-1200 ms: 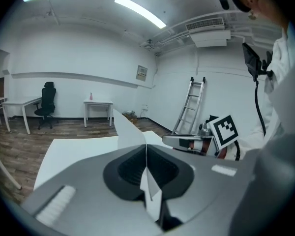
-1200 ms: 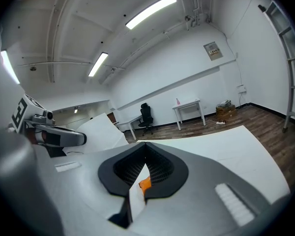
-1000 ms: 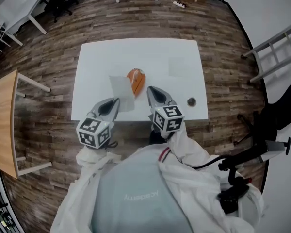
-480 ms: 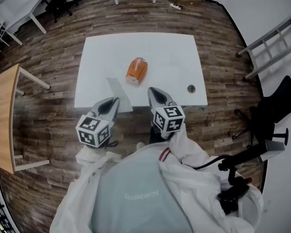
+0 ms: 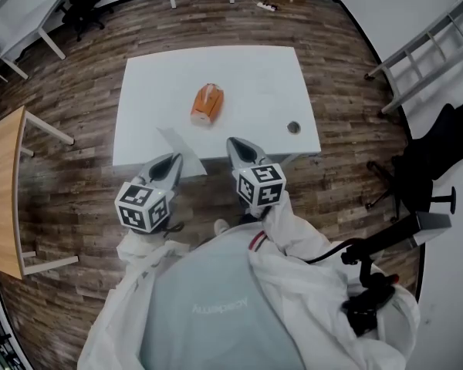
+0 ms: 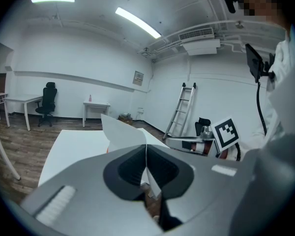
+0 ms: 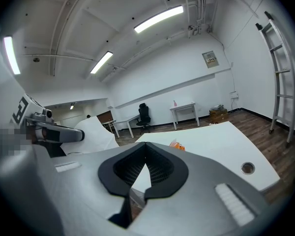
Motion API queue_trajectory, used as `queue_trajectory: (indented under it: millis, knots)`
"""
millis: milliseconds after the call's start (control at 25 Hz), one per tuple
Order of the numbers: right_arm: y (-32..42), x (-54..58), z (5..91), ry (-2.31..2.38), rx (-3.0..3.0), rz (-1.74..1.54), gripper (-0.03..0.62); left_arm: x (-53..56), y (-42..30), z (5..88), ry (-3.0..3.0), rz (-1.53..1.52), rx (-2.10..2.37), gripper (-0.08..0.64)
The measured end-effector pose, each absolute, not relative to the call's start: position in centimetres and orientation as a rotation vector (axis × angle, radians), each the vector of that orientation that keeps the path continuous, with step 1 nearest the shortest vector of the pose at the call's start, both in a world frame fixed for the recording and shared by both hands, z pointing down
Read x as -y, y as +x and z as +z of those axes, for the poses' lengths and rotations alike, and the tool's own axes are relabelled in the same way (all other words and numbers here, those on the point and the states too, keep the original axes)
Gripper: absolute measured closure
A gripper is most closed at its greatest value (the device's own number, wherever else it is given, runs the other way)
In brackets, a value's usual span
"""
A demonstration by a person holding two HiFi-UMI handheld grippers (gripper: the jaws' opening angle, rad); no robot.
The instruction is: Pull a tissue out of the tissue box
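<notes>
Both tongs are held out in front of the person's chest, side by side and apart, pointing forward and tilted a little downward, each with its marker cube nearest the body. White sleeves (image 5: 289,230) run back from them to the shoulders. On the left tongs (image 5: 172,162) the jaws are pressed together on a white tissue (image 5: 181,149), a thin edge of which is pinched in the seam between the pads. From the nose of those tongs the sheet fans forward and upward, and it also shows in the left gripper view (image 6: 122,132). The right tongs (image 5: 237,146) have their jaws closed too, pad against pad, with nothing caught between them. Their tips lie over the near edge of the white table (image 5: 278,75). The orange tissue box (image 5: 207,103) stands on that table, ahead of both tongs and roughly on the line between them, well apart from each and clear of the held sheet. A bit of white paper pokes from its top. Beyond and to the right of the right tongs a small round fitting (image 5: 293,127) sits in the tabletop, and a ladder (image 5: 420,52) leans further right.
</notes>
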State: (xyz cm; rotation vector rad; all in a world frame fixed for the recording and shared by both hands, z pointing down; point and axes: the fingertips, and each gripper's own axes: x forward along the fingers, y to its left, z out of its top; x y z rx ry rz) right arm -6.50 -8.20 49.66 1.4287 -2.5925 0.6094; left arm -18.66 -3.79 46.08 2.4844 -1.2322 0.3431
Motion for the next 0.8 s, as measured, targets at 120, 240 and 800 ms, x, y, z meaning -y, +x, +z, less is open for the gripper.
queue_trajectory:
  millis: [120, 240, 800]
  knots:
    - [-6.1, 8.3, 49.2, 1.428, 2.601, 0.606, 0.592, 3.8, -18.0, 45.8, 2.488, 0.353, 1.229, 0.56]
    - [-5.4, 8.2, 48.6, 1.427, 2.613, 0.599, 0.592, 3.6, -17.4, 45.6, 2.484, 0.356, 1.238, 0.56]
    - [2.3, 5.7, 48.7, 1.396, 2.63, 0.609, 0.592, 0.8, -9.3, 45.9, 2.467, 0.369, 1.267, 0.56]
